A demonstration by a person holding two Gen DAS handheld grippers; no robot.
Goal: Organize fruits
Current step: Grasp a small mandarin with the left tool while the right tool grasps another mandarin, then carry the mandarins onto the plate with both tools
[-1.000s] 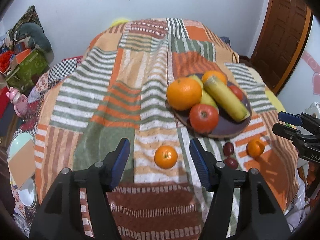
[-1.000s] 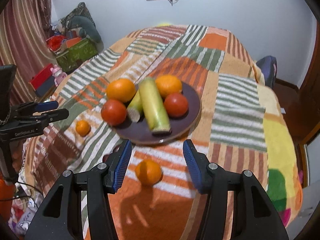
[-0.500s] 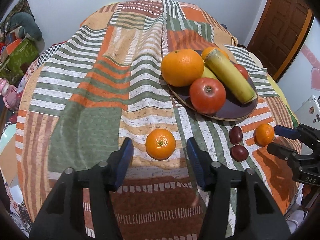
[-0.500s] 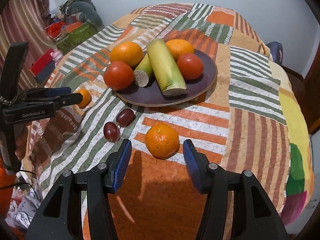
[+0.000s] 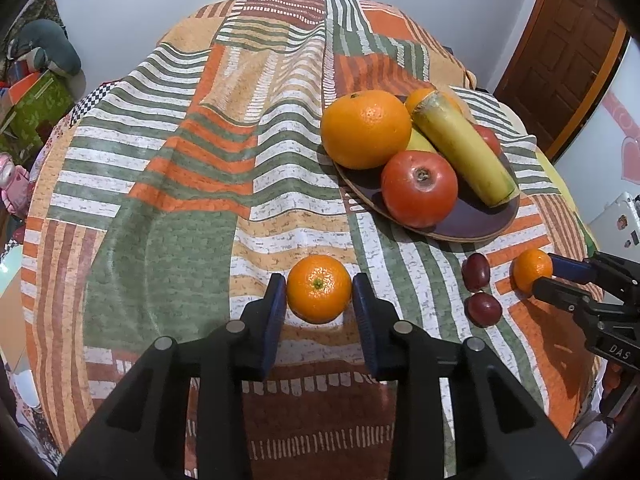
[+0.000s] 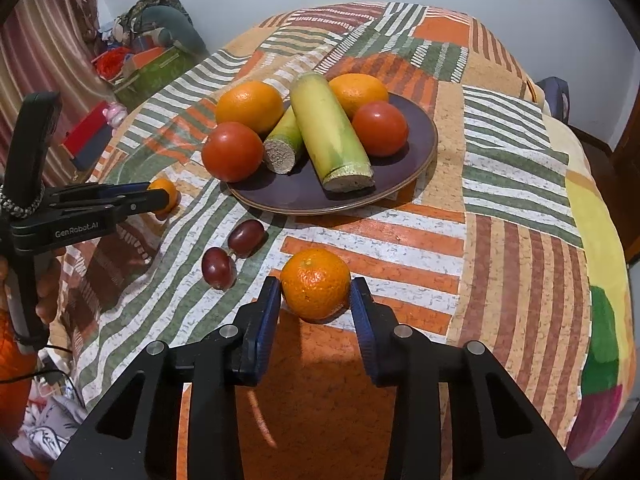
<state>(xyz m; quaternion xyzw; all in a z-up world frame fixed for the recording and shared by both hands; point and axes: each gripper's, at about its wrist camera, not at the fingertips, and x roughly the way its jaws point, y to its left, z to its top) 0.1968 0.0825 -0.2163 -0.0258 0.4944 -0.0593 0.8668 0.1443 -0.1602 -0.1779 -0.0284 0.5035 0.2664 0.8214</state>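
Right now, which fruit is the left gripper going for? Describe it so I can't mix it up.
Start at the dark plate piled with fruit. On the striped cloth in front of it lies a small mandarin, between the closing jaws of the left gripper. Its twin sits beyond two red grapes.

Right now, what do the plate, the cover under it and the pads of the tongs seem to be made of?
Plate: dark purple-brown, smooth and slightly glossy with a lighter rim, probably glazed ceramic, possibly melamine.
Cover: woven cloth, matte; it creases and drapes over the edge.
Pads: blue, finely ribbed, matte, likely rubber or soft plastic, on black hard plastic arms.
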